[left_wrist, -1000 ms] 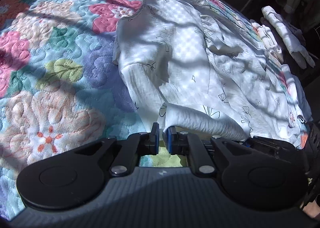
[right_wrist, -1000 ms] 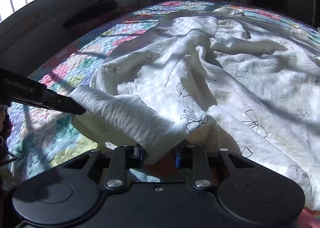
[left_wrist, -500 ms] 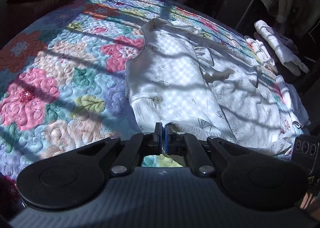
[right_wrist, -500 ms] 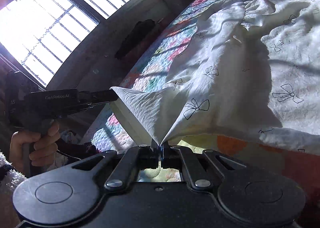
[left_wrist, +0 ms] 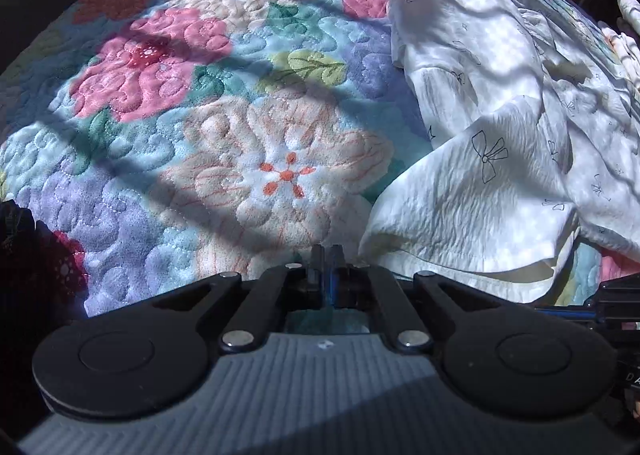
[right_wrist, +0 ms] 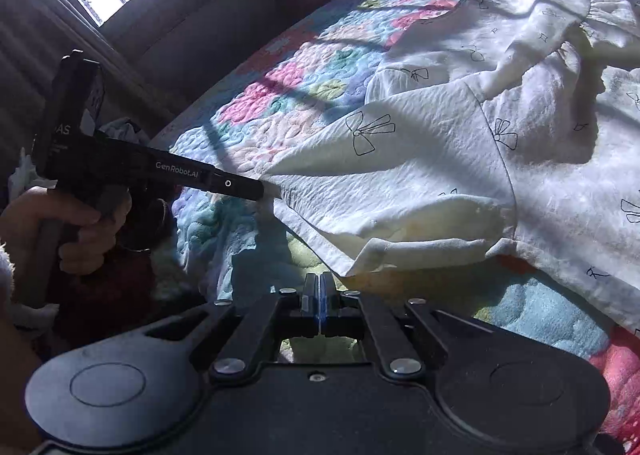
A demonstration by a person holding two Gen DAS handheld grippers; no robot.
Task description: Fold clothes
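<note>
a white garment [left_wrist: 500, 183] printed with small black bows lies spread over a quilted floral bedspread [left_wrist: 208, 143], with bars of window shadow across both. in the left wrist view the left gripper [left_wrist: 325, 255] has its two fingers pressed together with only a thin blue line between the pads, and nothing is between them there; the garment's hem corner lies just to the right of the fingertips, not in them. in the right wrist view the same left gripper [right_wrist: 256, 188] shows from the side, held in the person's left hand [right_wrist: 68, 231], and its dark tip meets the near corner of the garment; whether it pinches the cloth at that spot or only touches it cannot be told from that angle. the right gripper [right_wrist: 319, 280] also has its fingers closed flat against each other with nothing clamped, and the garment's folded hem edge [right_wrist: 372, 255] hangs just beyond and to the right of the fingertips, apart from them. the hem there is slightly lifted off the bedspread, showing an open fold with a pale yellowish inner side. the rest of the garment runs away to the upper right, rumpled, with a gathered sleeve [right_wrist: 536, 67] lying on top. at the far right edge of the left wrist view a bit of other pale cloth [left_wrist: 628, 35] shows.
</note>
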